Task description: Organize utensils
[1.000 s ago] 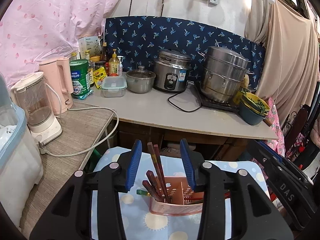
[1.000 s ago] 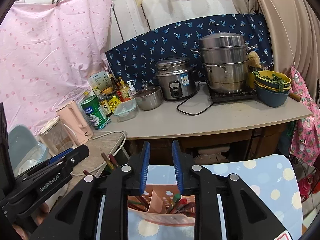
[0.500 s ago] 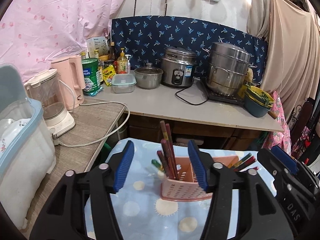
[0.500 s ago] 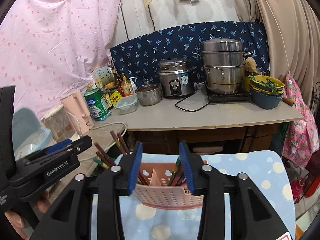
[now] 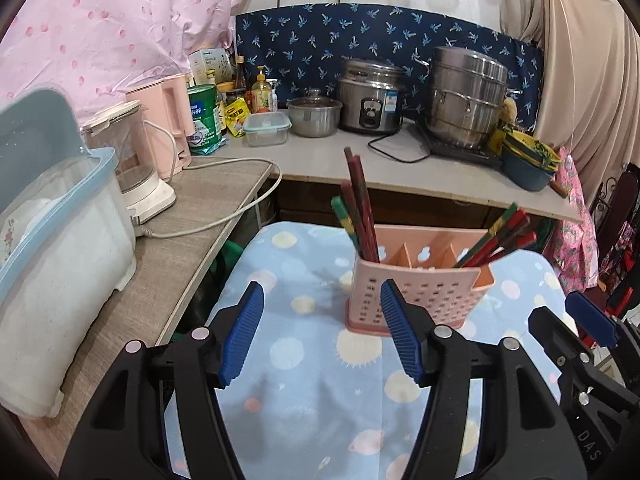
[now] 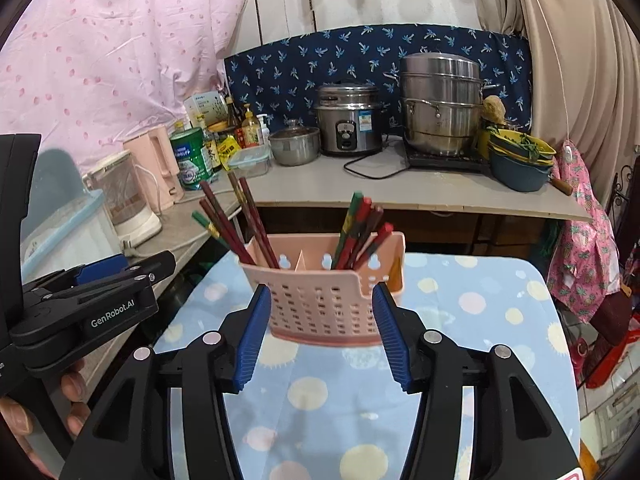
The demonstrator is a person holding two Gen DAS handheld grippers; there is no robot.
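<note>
Blue ribbed pads on the left hand-held gripper stand wide apart with nothing between them, hovering above the blue cloth with pastel dots and suns. The right hand-held gripper is likewise spread, its pads flanking the lower corners of the utensil holder in its own view; whether they touch it cannot be told.

That holder is a pink plastic caddy with rows of small rectangular holes in its front wall, round holes along the back wall and inner dividers making compartments. It stands upright on the dotted cloth, just ahead of both grippers. 2 bunches of chopsticks lean out of it: dark red sticks with green and yellow ends in the left compartment tilt left, and a second bunch in the right compartment tilts right.

Left of the cloth, a wood-grain counter carries a white and blue lidded bin, a clear blender jug and a pink kettle. Farther back, a grey counter holds a rice cooker, a stacked steel steamer and bottles against navy patterned fabric.
</note>
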